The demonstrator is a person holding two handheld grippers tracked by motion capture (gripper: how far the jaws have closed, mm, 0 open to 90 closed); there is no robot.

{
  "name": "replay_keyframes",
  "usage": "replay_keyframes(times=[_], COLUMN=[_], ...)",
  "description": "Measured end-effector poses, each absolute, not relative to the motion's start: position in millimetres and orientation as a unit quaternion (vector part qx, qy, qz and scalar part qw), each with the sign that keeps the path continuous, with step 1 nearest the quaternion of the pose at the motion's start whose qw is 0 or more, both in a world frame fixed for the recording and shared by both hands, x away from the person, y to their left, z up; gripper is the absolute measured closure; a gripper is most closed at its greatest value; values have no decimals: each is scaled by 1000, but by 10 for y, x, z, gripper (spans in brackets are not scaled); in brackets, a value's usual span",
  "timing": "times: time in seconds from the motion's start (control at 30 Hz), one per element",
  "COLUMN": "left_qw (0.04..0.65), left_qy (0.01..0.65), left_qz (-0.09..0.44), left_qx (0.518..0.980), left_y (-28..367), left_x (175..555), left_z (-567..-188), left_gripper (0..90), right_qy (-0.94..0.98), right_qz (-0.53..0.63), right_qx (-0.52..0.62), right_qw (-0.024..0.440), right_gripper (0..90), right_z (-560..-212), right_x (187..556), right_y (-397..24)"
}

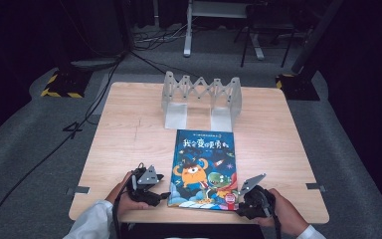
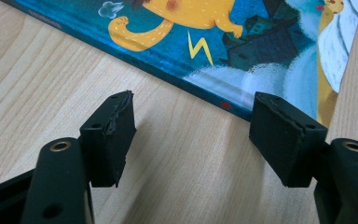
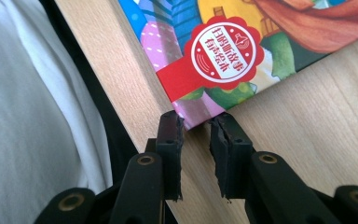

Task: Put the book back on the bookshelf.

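Note:
A blue picture book (image 1: 204, 167) with an orange monster on its cover lies flat on the wooden table (image 1: 124, 129), near the front edge. My left gripper (image 1: 162, 195) rests on the table at the book's lower left corner. In the left gripper view, the left gripper (image 2: 191, 135) is open on bare wood, and the book's spine edge (image 2: 200, 88) runs just beyond its pads. My right gripper (image 1: 239, 201) is at the book's lower right corner. In the right gripper view, the right gripper (image 3: 196, 135) is shut on that corner of the book (image 3: 223, 51), below the red seal.
A clear folding book rack (image 1: 201, 97) stands at the back of the table, behind the book. The table's front edge (image 3: 121, 93) runs close by the right gripper, with a white sleeve (image 3: 28, 116) below it. Cables and stand feet lie on the floor behind.

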State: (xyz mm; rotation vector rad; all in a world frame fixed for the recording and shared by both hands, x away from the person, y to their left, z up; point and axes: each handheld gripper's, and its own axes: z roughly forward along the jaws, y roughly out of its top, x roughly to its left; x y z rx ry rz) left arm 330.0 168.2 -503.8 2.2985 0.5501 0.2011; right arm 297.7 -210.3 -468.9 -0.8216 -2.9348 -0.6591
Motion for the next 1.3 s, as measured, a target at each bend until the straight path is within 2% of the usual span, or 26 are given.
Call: replay_keyframes(times=[0.07, 0.1, 0.27, 0.3, 0.43, 0.63, 0.87, 1.1, 1.3], left_qw=[375, 376, 376, 376, 376, 376, 376, 376, 373], left_qy=[214, 215, 215, 214, 214, 214, 212, 213, 216], left_qz=[79, 78, 78, 78, 79, 78, 78, 78, 81], left_qx=[898, 898, 898, 898, 898, 898, 899, 898, 899], left_y=[1682, 1682, 1683, 1683, 1683, 1683, 1685, 1684, 1682], left_x=[3301, 3300, 3301, 3301, 3301, 3301, 3304, 3308, 3317], left_z=[-5038, -5038, -5038, -5038, -5038, -5039, -5039, -5040, -5042], left_gripper=[315, 315, 315, 315, 315, 315, 316, 307, 275], right_qy=[-938, -934, -928, -923, -905, -879, -849, -853, -845], right_qz=[-227, -243, -274, -284, -332, -381, -428, -420, -439], right_qx=[-261, -258, -249, -254, -256, -271, -286, -297, -295], right_qw=[20, 33, 48, 53, 69, 89, 119, 81, 78], right_gripper=[706, 625, 556, 513, 432, 381, 372, 372, 351], right_z=[-4699, -4699, -4666, -4657, -4607, -4558, -4520, -4539, -4569], right_x=[2991, 2998, 3021, 3034, 3116, 3290, 3500, 3734, 3933], right_y=[-2137, -2155, -2189, -2197, -2235, -2277, -2336, -2237, -2125])
